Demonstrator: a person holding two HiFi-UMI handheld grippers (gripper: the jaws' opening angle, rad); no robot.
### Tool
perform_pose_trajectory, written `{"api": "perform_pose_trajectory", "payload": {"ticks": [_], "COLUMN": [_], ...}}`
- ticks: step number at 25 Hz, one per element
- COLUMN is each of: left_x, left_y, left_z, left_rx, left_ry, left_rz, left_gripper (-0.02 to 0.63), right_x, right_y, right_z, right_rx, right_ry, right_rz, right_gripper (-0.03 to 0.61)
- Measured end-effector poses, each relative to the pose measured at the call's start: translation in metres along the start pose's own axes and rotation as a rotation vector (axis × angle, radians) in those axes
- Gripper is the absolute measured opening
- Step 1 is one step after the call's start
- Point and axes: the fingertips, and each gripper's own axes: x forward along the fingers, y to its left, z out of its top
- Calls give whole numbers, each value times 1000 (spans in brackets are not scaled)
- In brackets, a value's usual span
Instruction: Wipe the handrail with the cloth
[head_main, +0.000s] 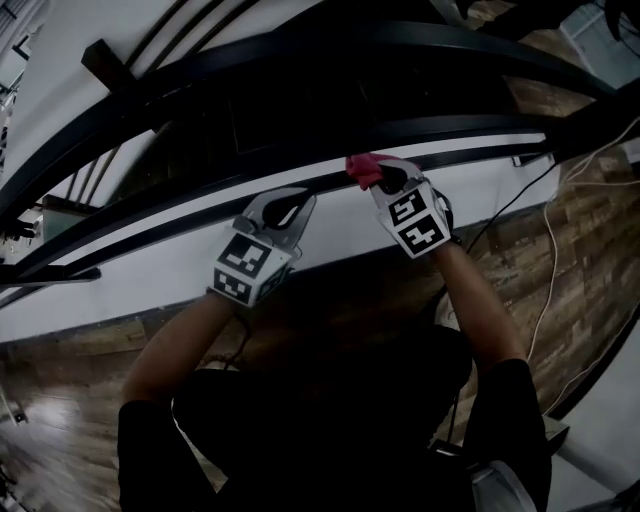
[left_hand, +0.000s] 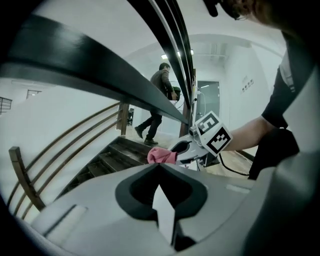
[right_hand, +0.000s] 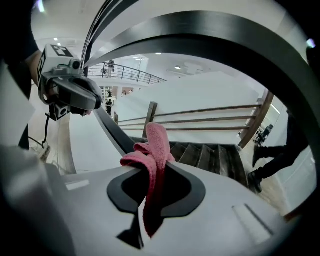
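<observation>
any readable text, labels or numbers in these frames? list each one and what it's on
No readable text in any view.
left marker cube, on the left gripper: black-and-white square pattern only, no letters or digits.
right marker cube, on the right gripper: the same, pattern only.
wall notices, far wall in the left gripper view: too small to read.

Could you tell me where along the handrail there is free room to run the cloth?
The handrail is bare from the left tongs leftward, and from the right tongs, shut on the cloth, rightward. It is crowded only between the two tongs, where the gap is short.
</observation>
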Motion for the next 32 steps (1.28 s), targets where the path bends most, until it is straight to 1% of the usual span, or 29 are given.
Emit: {"api": "perform_pose_trajectory", "payload": {"ticks": [2, 4, 8, 11, 12, 14, 17, 21, 26, 29, 32], "left_x": [-8, -11, -23, -37, -42, -52, -67, -84, -111, -129, -144], "left_y": [3, 3, 1, -2, 0, 6, 21, 33, 36, 50, 61], "left_z": [-8, -15, -23, -28, -29, -33, -37, -38, -57, -66, -65], "left_rx": [-14, -2, 52, 98, 101, 81, 54, 27, -10, -26, -15], "left_ry": [7, 11, 25, 45, 45, 43, 37, 32, 56, 49, 29], "left_rz": [-13, -39, -62, -83, -83, -70, -27, 7, 19, 51, 84], "left_gripper": [0, 0, 0, 0, 0, 0, 0, 0, 0, 0, 0], "right_x": [0, 3, 15, 18, 19, 22, 28, 38, 43, 50, 55], "right_y": [8, 14, 30, 44, 47, 52, 63, 80, 112, 129, 143], "right_z": [4, 2, 7, 16, 20, 26, 33, 46, 61, 73, 86], "right_rx": [-47, -80, -35, -48, -53, -53, -48, -63, -167, -189, -206], "right_ry": [23, 54, 60, 61, 64, 77, 103, 108, 120, 117, 116], "right_rz": [-26, -44, 0, 17, 17, 17, 23, 29, 42, 72, 101], "right_gripper": [49, 49, 49, 49, 49, 49, 49, 49, 49, 49, 49]}}
